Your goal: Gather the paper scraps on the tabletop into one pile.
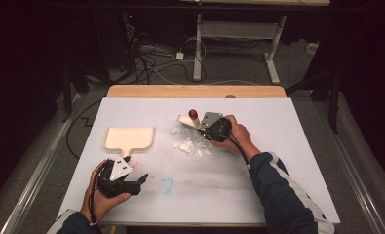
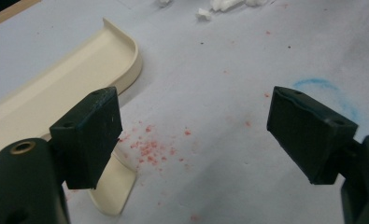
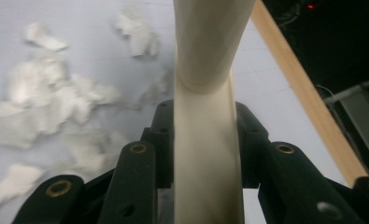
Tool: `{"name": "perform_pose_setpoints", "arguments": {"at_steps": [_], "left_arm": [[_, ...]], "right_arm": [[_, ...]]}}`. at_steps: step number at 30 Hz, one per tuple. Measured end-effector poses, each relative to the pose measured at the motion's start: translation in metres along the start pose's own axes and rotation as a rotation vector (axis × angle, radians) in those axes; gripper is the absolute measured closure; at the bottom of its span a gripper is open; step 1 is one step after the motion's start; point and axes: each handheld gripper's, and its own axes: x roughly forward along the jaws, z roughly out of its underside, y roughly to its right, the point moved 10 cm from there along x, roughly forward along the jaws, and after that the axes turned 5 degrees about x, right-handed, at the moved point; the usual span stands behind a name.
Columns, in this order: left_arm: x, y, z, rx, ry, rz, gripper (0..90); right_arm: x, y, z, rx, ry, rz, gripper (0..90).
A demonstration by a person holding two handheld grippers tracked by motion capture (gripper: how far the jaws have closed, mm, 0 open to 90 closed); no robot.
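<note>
The right claw (image 3: 205, 154) is clamped on the handle of a cream brush (image 3: 209, 93), both black jaws pressed flat against its sides. The handle is smooth, pale plastic, narrow where it is gripped and flaring wider beyond. In the high view the right claw (image 1: 205, 127) sits a little past the middle of the desk (image 1: 258, 146), with the brush (image 1: 185, 120) reaching out from it toward 10 o'clock and a small red knob (image 1: 193, 114) standing just at its far end. At about 7 o'clock from the claw, touching the desk, lies a loose heap of white paper scraps (image 1: 192, 147), torn and crumpled, with one stray bit nearer the brush head; in the right gripper view the scraps (image 3: 56, 102) spread off to 9 o'clock of the handle.

The left claw (image 2: 191, 135) stands wide open, nothing between its jaws, over a scatter of fine red crumbs (image 2: 147, 149) on the desk surface. At its 10 o'clock lies a cream dustpan (image 2: 65, 88), shallow, with a raised curved rim and a short flat handle; its tray holds nothing. In the high view the left claw (image 1: 140, 181) rests near the front edge at 7 o'clock of the desk, the dustpan (image 1: 129, 138) just beyond it at 12 o'clock, well apart from the scraps. A faint blue smudge (image 1: 167, 185) marks the desk at 3 o'clock of the left claw.
</note>
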Motion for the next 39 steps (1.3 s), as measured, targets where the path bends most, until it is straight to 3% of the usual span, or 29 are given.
{"name": "perform_pose_setpoints", "arguments": {"at_steps": [7,8,9,11,17,20,23,30,34,36,39], "left_arm": [[0.0,0.003,0.0,0.006,-0.006,0.004,17.2],[0.0,0.003,0.0,0.009,-0.01,0.002,17.2],[0.0,0.003,0.0,0.009,-0.01,0.002,17.2],[0.001,0.003,-0.001,0.009,-0.012,0.0,17.2],[-0.001,0.005,-0.003,0.008,-0.001,0.002,17.2],[-0.001,0.006,-0.002,0.01,-0.002,0.005,17.2],[-0.002,0.006,-0.002,0.012,-0.004,0.005,17.2],[-0.003,0.004,-0.002,0.006,0.001,0.002,17.2],[-0.004,0.003,-0.004,0.002,0.014,-0.003,17.2],[-0.005,0.002,-0.005,0.0,0.019,-0.003,17.2],[-0.005,0.002,-0.004,0.006,0.013,-0.002,17.2]], "right_arm": [[-0.016,-0.014,0.011,-0.011,0.03,-0.051,67.5],[-0.022,-0.017,0.012,-0.037,0.048,-0.069,67.5],[-0.025,-0.02,0.014,-0.016,0.047,-0.075,67.5],[-0.031,-0.023,0.016,-0.037,0.06,-0.102,67.5],[-0.052,-0.033,0.023,-0.031,0.071,-0.154,67.6],[-0.057,-0.035,0.025,-0.037,0.072,-0.159,67.6],[-0.063,-0.031,0.026,-0.04,0.086,-0.119,67.8],[-0.067,-0.005,0.013,0.011,0.113,-0.058,67.9],[-0.062,0.005,0.007,0.024,0.099,-0.041,67.9],[-0.051,0.016,0.002,0.029,0.081,-0.007,67.9],[-0.039,0.023,-0.005,0.038,0.067,0.006,67.9]]}}
